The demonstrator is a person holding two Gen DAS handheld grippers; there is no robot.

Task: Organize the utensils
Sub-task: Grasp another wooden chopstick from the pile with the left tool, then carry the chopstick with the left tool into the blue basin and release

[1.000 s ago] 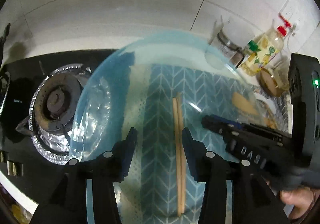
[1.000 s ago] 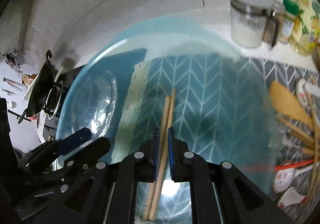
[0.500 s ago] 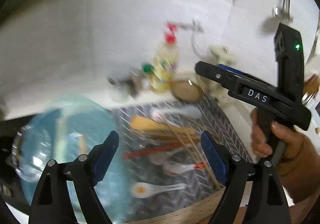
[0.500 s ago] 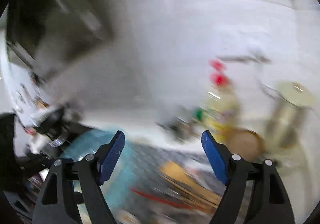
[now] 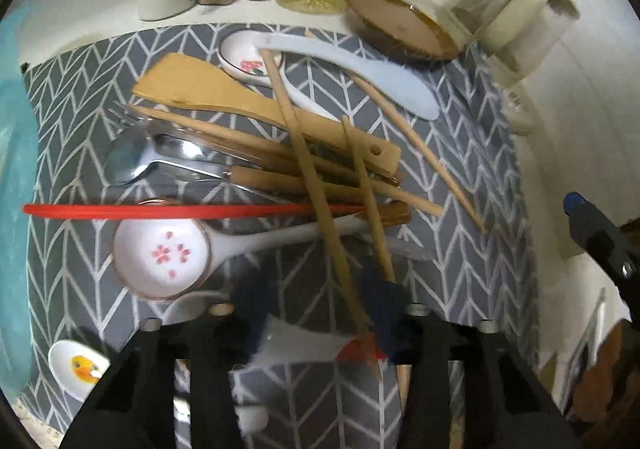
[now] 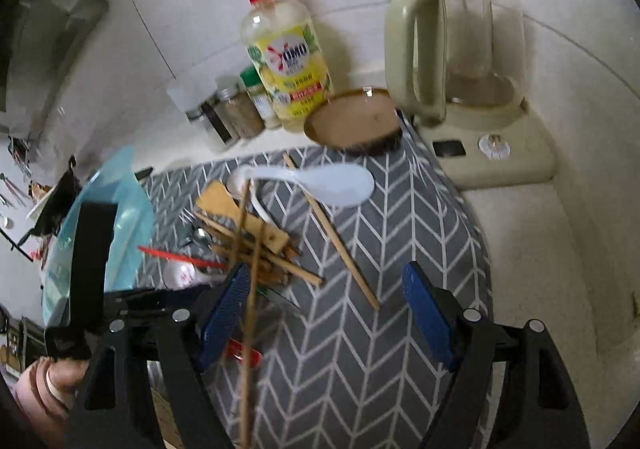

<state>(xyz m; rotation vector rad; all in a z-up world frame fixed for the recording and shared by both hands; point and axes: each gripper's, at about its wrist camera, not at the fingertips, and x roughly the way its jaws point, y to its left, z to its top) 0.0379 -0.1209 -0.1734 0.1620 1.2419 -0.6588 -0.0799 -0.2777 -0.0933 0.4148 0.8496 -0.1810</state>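
A heap of utensils lies on the grey herringbone mat (image 5: 460,269): a wooden spatula (image 5: 224,97), a white rice paddle (image 5: 360,69), a flowered ceramic spoon (image 5: 160,253), metal spoons (image 5: 136,161), a red chopstick (image 5: 160,210) and several wooden chopsticks (image 5: 316,189). My left gripper (image 5: 316,313) points steeply down at the heap's near side. Its jaws are closing, blurred, with two wooden chopsticks between them near the right finger; no pad presses. My right gripper (image 6: 326,317) hovers over the mat, wide open and empty, a loose chopstick (image 6: 340,249) ahead of it.
Behind the mat stand spice jars (image 6: 236,113), a yellow dish-soap bottle (image 6: 286,61), a brown lid (image 6: 352,121) and a glass kettle (image 6: 460,49) on its base. A blue glass bowl (image 6: 132,217) sits left of the mat. White counter (image 6: 540,249) runs along the right.
Both grippers swung right, away from the blue bowl, to the mat. The right gripper let go of the chopsticks and opened wide. The left gripper opened wider, then narrowed and dropped nearer the heap.
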